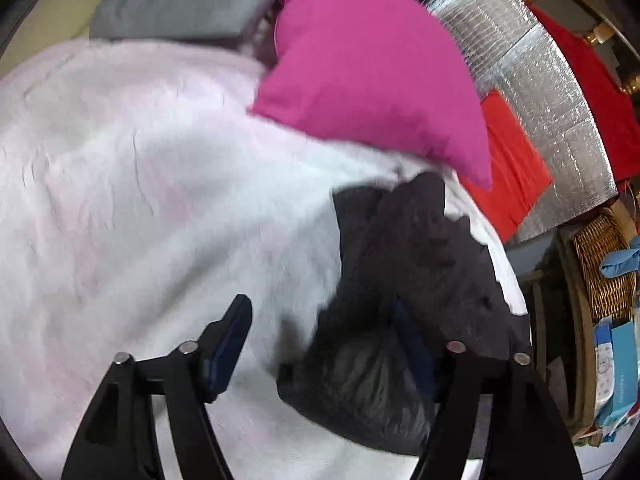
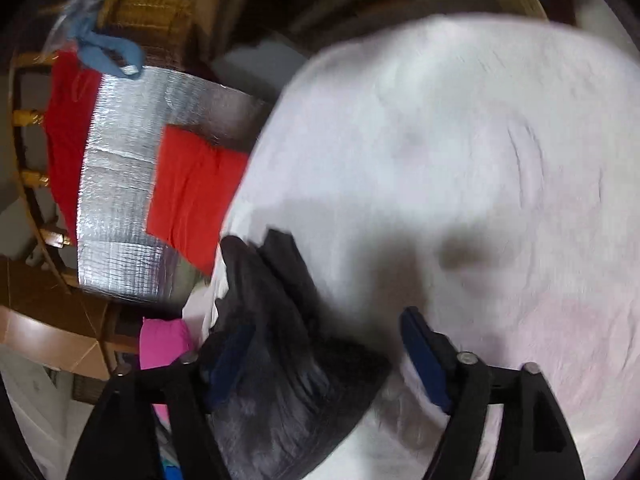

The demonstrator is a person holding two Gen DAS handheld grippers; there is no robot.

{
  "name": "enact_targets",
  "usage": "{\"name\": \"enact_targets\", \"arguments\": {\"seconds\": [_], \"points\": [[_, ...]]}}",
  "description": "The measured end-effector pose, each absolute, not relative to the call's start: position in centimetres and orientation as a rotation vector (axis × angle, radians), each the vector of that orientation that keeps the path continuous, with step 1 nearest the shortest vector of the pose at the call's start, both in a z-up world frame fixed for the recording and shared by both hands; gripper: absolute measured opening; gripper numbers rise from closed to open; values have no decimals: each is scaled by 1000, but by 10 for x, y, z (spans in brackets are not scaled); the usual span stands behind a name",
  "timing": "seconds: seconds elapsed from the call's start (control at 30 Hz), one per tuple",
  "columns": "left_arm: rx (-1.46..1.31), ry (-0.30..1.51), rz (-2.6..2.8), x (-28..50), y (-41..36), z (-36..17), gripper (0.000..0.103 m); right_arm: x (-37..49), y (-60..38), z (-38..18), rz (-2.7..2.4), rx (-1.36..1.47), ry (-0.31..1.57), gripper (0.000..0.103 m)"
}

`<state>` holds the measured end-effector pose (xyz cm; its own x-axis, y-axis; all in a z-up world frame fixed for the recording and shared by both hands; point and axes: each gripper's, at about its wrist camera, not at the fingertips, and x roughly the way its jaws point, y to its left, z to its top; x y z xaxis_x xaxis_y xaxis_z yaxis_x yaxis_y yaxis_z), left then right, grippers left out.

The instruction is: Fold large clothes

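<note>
A dark grey garment [image 1: 404, 280] lies bunched on a pale pink fuzzy blanket [image 1: 140, 180]. My left gripper [image 1: 320, 340] is open, its jaws wide apart; the right finger [image 1: 412, 344] touches the dark cloth, the left finger [image 1: 232, 340] is over the blanket. In the right wrist view the same dark garment [image 2: 280, 340] lies between and over the left finger [image 2: 228, 364] of my right gripper [image 2: 324, 356], which is open over the blanket [image 2: 480, 180]. The frames are motion-blurred.
A magenta cloth [image 1: 368, 68] lies on the blanket's far side, with a grey garment [image 1: 188, 0] behind it. A silver foil mat [image 1: 552, 92] with red-orange cloth [image 1: 512, 168] and red cloth [image 1: 600, 92] is at right. A wicker basket [image 1: 604, 264] stands beyond.
</note>
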<state>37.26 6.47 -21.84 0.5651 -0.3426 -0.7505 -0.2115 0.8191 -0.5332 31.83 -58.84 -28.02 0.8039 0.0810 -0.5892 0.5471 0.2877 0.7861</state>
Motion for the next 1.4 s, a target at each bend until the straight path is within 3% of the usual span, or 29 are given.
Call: {"name": "enact_targets", "arguments": {"seconds": [0.37, 0.47, 0.67, 0.73, 0.87, 0.9, 0.97, 1.03, 1.1, 1.23, 1.3, 1.33, 1.37, 1.4], "points": [[-531, 1132, -295, 429, 32, -244, 77, 394, -596, -316, -110, 1187, 823, 84], [-550, 1174, -339, 442, 20, -256, 78, 394, -595, -321, -77, 1195, 804, 90], [-597, 1188, -452, 454, -2, -259, 78, 412, -565, -320, 132, 1187, 841, 90], [-610, 1179, -463, 455, -7, -258, 78, 422, -546, -315, 104, 1070, 880, 88], [-615, 1151, -466, 454, -10, -254, 74, 420, -541, -313, 8, 1015, 903, 58], [-617, 1140, -459, 453, -10, -253, 69, 419, -542, -313, 5, 1027, 898, 51], [-590, 1120, -424, 451, -9, -249, 41, 413, -542, -305, -10, 1023, 869, 41], [-609, 1100, -421, 448, -4, -244, 32, 410, -535, -287, -27, 959, 840, 33], [-621, 1063, -441, 444, -2, -233, 29, 413, -528, -269, -8, 932, 790, 31], [-580, 1054, -431, 440, -6, -227, 31, 412, -521, -270, -44, 871, 785, 30], [-574, 1120, -382, 444, -2, -241, 43, 416, -527, -294, -72, 928, 855, 36], [-588, 1172, -351, 447, -1, -251, 59, 414, -531, -297, -61, 965, 850, 41], [-629, 1214, -333, 448, 3, -260, 66, 410, -536, -298, -44, 1020, 835, 44], [-675, 1218, -340, 447, 7, -263, 66, 406, -541, -296, -38, 1052, 824, 47]]}}
